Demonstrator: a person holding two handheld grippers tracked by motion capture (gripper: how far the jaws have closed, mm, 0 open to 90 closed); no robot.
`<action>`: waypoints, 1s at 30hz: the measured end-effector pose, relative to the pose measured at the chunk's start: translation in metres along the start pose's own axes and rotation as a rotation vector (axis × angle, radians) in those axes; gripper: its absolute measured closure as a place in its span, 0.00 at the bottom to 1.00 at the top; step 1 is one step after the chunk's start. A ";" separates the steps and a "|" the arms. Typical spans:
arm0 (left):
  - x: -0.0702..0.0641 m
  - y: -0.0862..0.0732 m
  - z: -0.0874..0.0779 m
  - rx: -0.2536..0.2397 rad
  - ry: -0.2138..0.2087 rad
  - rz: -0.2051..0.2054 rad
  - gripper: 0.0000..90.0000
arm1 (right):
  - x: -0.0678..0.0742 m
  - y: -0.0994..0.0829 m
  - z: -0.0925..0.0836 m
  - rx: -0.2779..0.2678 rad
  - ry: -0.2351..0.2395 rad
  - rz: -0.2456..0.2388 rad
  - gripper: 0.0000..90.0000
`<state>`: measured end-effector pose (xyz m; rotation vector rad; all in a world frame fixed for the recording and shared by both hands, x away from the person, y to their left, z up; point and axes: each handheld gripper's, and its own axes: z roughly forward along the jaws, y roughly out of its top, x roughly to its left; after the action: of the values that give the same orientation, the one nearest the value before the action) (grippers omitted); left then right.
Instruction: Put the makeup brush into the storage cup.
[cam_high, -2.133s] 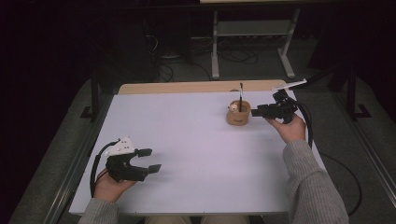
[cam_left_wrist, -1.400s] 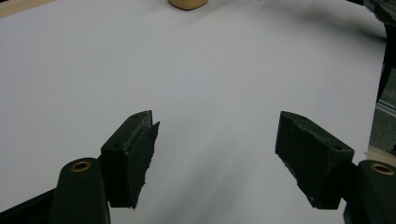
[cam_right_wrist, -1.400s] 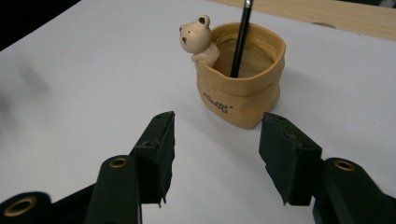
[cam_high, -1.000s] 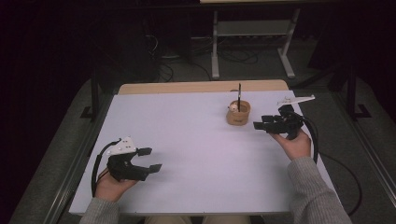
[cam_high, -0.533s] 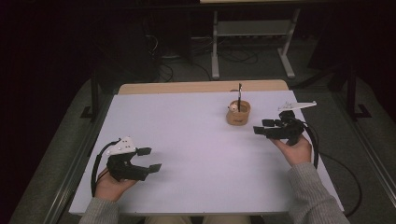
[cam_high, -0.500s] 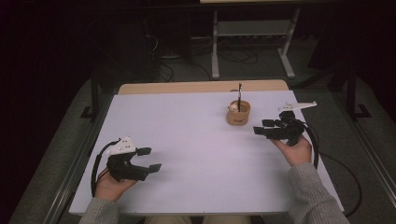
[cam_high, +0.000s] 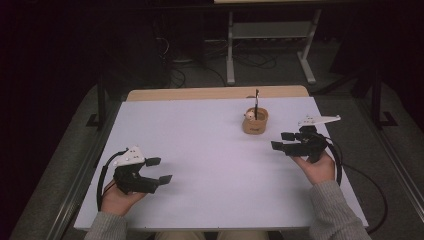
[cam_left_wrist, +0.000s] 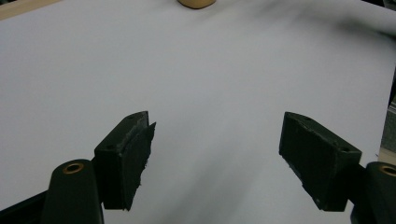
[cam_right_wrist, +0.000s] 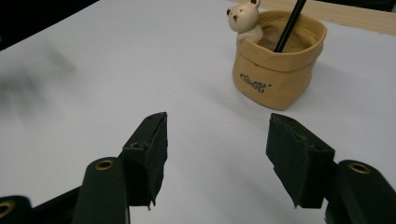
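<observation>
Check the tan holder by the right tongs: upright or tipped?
Upright. The tan holder stands on its base on the table, mouth up, with a black pen leaning inside.

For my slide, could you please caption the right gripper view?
Open right gripper facing a tan bear-trimmed pot holding a black stick.

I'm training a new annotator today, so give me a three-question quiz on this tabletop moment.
1. True or false: the right gripper is shut on the black stick.
2. What stands in the tan holder? A) the black stick B) a spoon C) nothing
3. Fill in: the left gripper has its jaws ____.

Key: 1 false, it is open and apart from the holder; 2 A; 3 open.
</observation>
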<state>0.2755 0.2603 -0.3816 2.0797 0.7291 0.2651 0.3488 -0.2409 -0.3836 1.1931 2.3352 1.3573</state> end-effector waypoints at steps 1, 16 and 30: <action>0.000 0.000 0.000 0.001 0.000 -0.001 0.27 | 0.001 -0.001 0.000 0.000 0.000 -0.002 0.41; 0.002 -0.002 -0.002 -0.001 0.019 -0.011 0.27 | 0.013 -0.011 0.003 0.003 0.002 -0.018 0.38; 0.001 -0.004 -0.002 0.001 0.040 -0.006 0.25 | 0.022 -0.026 0.003 -0.004 0.005 -0.016 0.33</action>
<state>0.2741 0.2639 -0.3838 2.0782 0.7593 0.3044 0.3211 -0.2299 -0.4011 1.1689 2.3391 1.3616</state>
